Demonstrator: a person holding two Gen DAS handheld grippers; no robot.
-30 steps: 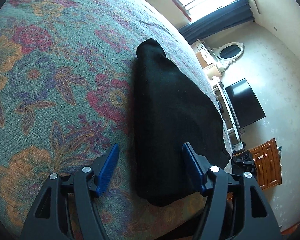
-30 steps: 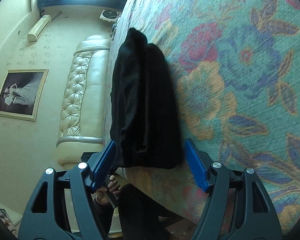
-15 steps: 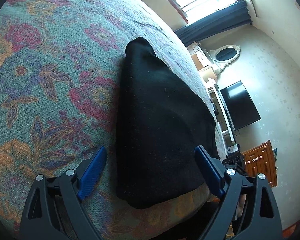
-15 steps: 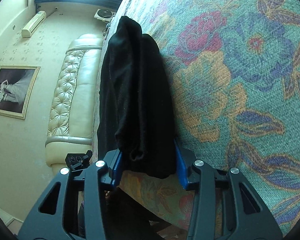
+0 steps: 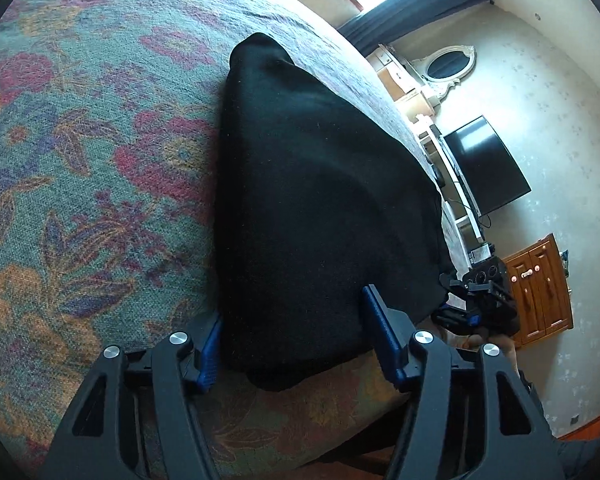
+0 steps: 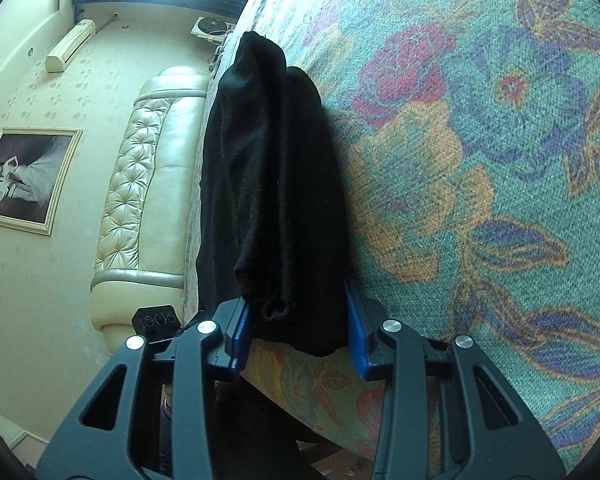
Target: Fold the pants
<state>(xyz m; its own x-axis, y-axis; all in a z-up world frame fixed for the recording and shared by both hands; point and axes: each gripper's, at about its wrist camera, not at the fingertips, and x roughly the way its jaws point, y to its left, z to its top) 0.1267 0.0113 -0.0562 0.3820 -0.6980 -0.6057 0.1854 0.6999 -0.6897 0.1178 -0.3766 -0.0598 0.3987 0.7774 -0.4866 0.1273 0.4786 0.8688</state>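
Observation:
The black pants (image 5: 320, 208) lie folded in a long stack on the floral bedspread (image 5: 80, 200), near the bed's edge. My left gripper (image 5: 296, 344) has its blue fingers on either side of the stack's near end, closed in against the cloth. In the right wrist view the pants (image 6: 276, 184) show as two stacked layers. My right gripper (image 6: 298, 332) has its blue fingers pressed on both sides of the other near end. The right gripper also shows in the left wrist view (image 5: 480, 292), at the far corner of the stack.
The bedspread (image 6: 480, 160) stretches away beyond the pants. Past the bed edge stand a television (image 5: 484, 164), a wooden cabinet (image 5: 540, 288) and a mirror (image 5: 448, 64). A cream tufted sofa (image 6: 140, 184) stands on the other side.
Both grippers have moved forward onto the near edge of the pants and closed from wide open to gripping the cloth; the right one closed first.

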